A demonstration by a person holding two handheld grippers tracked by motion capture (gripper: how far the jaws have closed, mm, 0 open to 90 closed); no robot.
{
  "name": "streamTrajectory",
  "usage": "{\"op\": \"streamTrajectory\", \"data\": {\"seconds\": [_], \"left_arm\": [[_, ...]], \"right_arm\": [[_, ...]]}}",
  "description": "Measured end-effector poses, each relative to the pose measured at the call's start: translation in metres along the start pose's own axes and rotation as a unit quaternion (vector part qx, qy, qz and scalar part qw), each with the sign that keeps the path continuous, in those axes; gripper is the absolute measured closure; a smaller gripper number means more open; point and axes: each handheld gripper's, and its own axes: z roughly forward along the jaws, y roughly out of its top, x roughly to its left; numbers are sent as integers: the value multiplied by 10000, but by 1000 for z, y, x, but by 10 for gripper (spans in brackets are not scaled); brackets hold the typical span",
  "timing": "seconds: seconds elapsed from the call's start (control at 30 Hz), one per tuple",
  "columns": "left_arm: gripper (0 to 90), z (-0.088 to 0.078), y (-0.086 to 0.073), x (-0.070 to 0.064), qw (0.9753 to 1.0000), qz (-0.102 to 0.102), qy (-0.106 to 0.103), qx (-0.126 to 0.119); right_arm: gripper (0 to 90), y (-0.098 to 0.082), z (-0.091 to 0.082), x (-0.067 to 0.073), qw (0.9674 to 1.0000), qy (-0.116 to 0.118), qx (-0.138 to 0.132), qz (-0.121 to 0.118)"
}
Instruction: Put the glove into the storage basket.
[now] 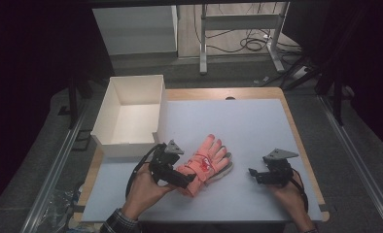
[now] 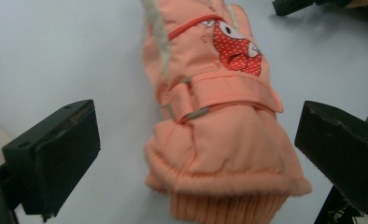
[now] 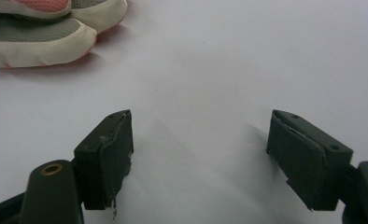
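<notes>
A white open-topped box (image 1: 131,114) is seen at the left, beyond and to the left of the orange glove (image 1: 204,165), standing on the pale table mat (image 1: 257,126) with its near wall just beside the left gripper (image 1: 177,177). The left gripper is held over the cuff end of the glove; in the left gripper view its two black jaws stand wide apart on either side of the cuff, with clear mat visible between each pad and the fabric, so nothing is clamped. The glove (image 2: 215,121) lies flat on the mat near the middle of the table, ribbed cuff toward the person, fingers pointing away and slightly right; a strap with a metal buckle (image 2: 191,114) crosses the wrist, and a red dotted owl-like patch (image 2: 236,49) is noted on the back. A second, paler glove underneath is partly visible at the fingertips (image 3: 37,32), grey-palmed with cream edging. To the right of the glove, well apart from it, the right gripper (image 1: 260,174) is held low over bare mat; in the right gripper view its jaws are spread with only mat between them, and nothing is gripped.
</notes>
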Motion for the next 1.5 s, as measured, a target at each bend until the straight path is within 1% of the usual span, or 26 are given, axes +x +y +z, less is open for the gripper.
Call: {"op": "streamTrajectory", "data": {"seconds": [0.23,0.27,0.33,0.47,0.6,0.67,0.7,0.77,0.87,0.93,1.0,1.03,1.13,1.17,1.2,1.23,1.27,1.3,1.37,1.43,1.5], "left_arm": [[0,17,3,-11,9998,145,67,142],[0,21,3,-13,9997,147,93,163],[0,29,3,-16,9992,193,226,256],[0,44,1,-16,9985,195,287,425],[0,57,-4,-14,9982,139,202,539],[0,65,-7,-15,9970,198,288,694],[0,67,-9,-15,9969,172,270,723],[0,72,-13,-15,9962,188,312,796],[0,77,-19,-15,9960,132,363,808],[13,81,-21,-17,9955,136,362,865],[46,85,-23,-18,9953,159,281,910],[57,85,-23,-19,9956,159,289,879],[106,83,-21,-19,9949,113,293,958],[145,82,-20,-20,9946,91,310,991],[166,82,-19,-20,9943,81,313,1017],[186,81,-18,-20,9939,94,317,1053],[230,79,-16,-20,9938,134,297,1065],[271,79,-16,-20,9938,167,285,1064],[321,77,-16,-20,9940,240,240,1039],[356,75,-17,-20,9947,301,216,960],[388,73,-17,-19,9952,319,189,902]], "right_arm": [[231,0,0,0,10000,-3,8,-2],[230,0,0,0,10000,-4,9,-4],[231,0,0,0,10000,-5,7,-4],[231,0,0,0,10000,-6,4,-7],[231,0,0,0,10000,-8,2,-9],[231,0,0,0,10000,-7,2,-9],[231,0,0,0,10000,-7,1,-8],[231,0,0,0,10000,-7,1,-8],[231,0,0,0,10000,-10,-3,-14],[231,0,0,0,10000,-11,-4,-16],[231,0,0,0,10000,-12,-4,-16],[230,0,0,0,10000,-13,-6,-18],[231,0,0,0,10000,-15,-4,-25],[231,0,0,0,10000,-14,-5,-23],[231,0,0,0,10000,-16,-5,-25],[231,0,0,0,10000,-16,-6,-24],[230,-1,0,0,10000,-14,-18,-20],[230,-1,0,0,10000,-17,-17,-22],[231,-1,0,0,10000,-19,-8,-27],[231,-1,0,0,10000,-14,-19,-24],[231,-1,0,0,10000,-12,-18,-20]]}}
